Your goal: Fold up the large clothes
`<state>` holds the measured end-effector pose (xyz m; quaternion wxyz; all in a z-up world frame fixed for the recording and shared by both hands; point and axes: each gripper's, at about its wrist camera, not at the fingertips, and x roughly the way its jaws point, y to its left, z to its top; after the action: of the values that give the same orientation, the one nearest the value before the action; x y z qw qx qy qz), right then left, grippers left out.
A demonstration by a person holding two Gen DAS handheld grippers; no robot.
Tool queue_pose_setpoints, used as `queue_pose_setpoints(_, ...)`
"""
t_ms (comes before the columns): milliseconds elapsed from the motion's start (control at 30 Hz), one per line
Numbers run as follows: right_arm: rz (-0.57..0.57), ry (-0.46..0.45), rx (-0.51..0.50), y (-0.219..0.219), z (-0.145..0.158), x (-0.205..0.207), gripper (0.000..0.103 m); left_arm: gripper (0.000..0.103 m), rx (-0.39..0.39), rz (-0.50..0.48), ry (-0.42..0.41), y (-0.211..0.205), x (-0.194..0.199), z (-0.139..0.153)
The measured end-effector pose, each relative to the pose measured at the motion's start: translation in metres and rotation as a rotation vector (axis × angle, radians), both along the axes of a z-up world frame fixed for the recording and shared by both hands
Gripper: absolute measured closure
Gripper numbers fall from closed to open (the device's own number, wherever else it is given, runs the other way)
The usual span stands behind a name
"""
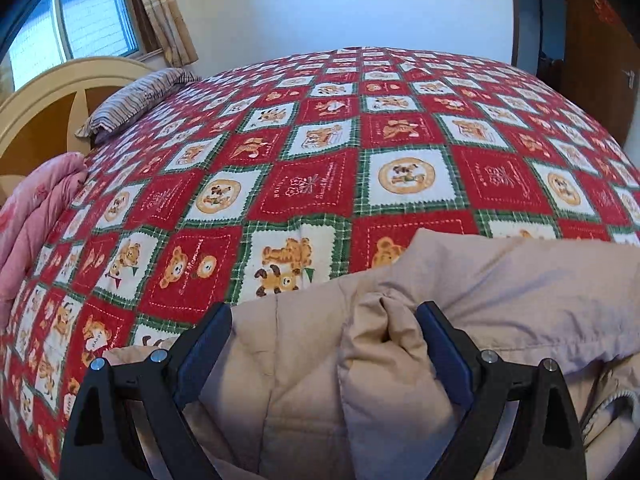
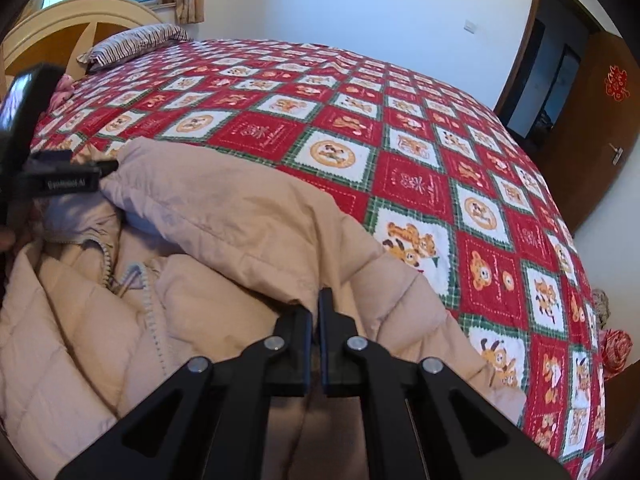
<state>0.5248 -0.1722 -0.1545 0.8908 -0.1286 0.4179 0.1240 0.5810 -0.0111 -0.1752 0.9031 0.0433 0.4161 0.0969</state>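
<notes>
Beige puffer jacket (image 2: 224, 240) lies rumpled on our bed's teddy-bear quilt (image 1: 320, 184), our right hand-held gripper (image 2: 317, 320) pinched on its fabric, left hand-held gripper (image 1: 324, 336) spread open around a fold, which seemingly must close before folding.

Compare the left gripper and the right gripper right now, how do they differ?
The left gripper has its jaws spread wide, straddling a bunched ridge of the beige puffer jacket; the right gripper has its jaws nearly closed on a fold of that jacket. The left's pads look blue, the right's black. Both work the same jacket on the bear-print bedspread.
</notes>
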Motion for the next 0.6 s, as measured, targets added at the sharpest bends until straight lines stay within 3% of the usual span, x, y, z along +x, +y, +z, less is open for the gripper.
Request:
queue_pose_setpoints(100, -0.056, 0.015, 0.058, -0.008, 0.016, -0.01, 0.095, 0.009, -0.062, -0.003, -0.018, 0.003, -0.001, 0.015)
queue_pose_setpoints(167, -0.107, -0.005, 0.092, -0.013, 0.033, -0.018, 0.083, 0.009, -0.141, -0.005, -0.076, 0.007, -0.004, 0.036)
queue_pose_setpoints(233, -0.154, -0.05, 0.155, -0.017, 0.052, -0.022, 0.06, 0.009, -0.231, -0.026, -0.134, 0.006, -0.005, 0.056)
queue_pose_setpoints(333, -0.22, -0.087, 0.258, -0.01, 0.07, -0.007, 0.061, 0.009, -0.332, -0.076, -0.137, -0.007, 0.001, 0.062)
queue_pose_setpoints(500, -0.235, -0.031, 0.341, 0.018, 0.047, 0.039, 0.062, 0.009, -0.227, -0.1, 0.007, -0.037, 0.018, 0.01)
queue_pose_setpoints(600, -0.24, 0.019, 0.289, 0.028, 0.013, 0.053, 0.062, 0.009, -0.267, -0.091, 0.023, -0.03, 0.019, -0.008)
